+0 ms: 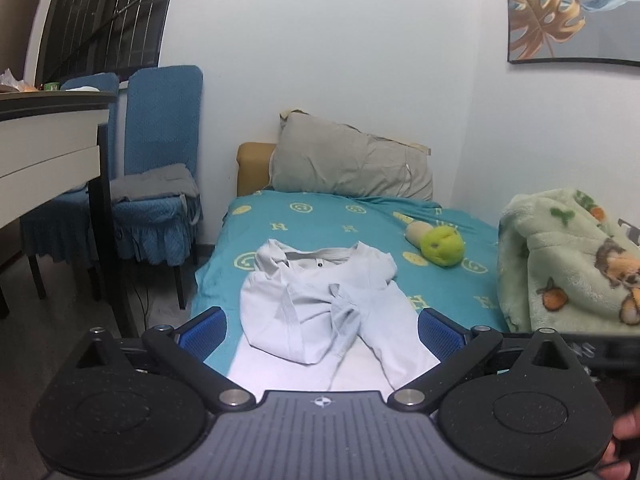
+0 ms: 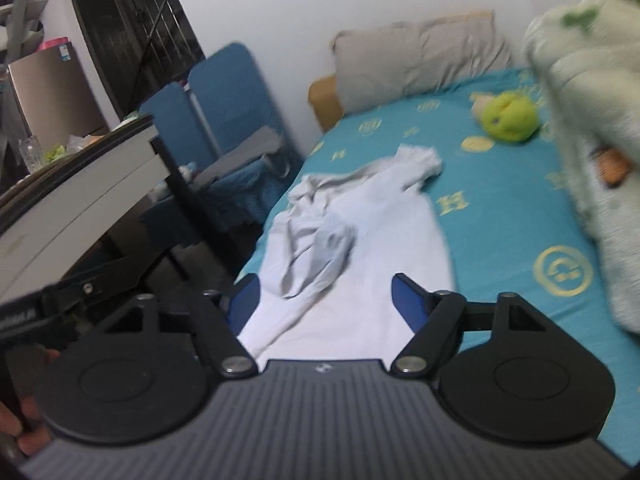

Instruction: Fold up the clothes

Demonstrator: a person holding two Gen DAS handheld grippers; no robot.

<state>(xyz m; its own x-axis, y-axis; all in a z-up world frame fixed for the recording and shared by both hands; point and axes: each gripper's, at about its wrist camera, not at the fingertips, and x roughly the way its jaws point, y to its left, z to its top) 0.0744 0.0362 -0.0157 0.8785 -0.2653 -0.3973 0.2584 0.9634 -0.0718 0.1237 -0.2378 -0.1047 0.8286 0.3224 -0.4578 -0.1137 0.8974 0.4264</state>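
Observation:
A pale blue-white shirt [image 1: 320,304] lies crumpled on the teal bed sheet [image 1: 360,220], collar toward the pillow, its left sleeve bunched over the body. It also shows in the right wrist view [image 2: 360,232]. My left gripper [image 1: 322,330] is open and empty, its blue pads on either side of the shirt's lower part, above it. My right gripper [image 2: 326,300] is open and empty, hovering over the shirt's hem. That view is motion-blurred.
A grey pillow [image 1: 352,164] lies at the bed's head. A green plush toy [image 1: 440,246] and a pale green fleece blanket [image 1: 568,264] lie to the right. Blue chairs [image 1: 160,160] and a white table [image 1: 48,140] stand left of the bed.

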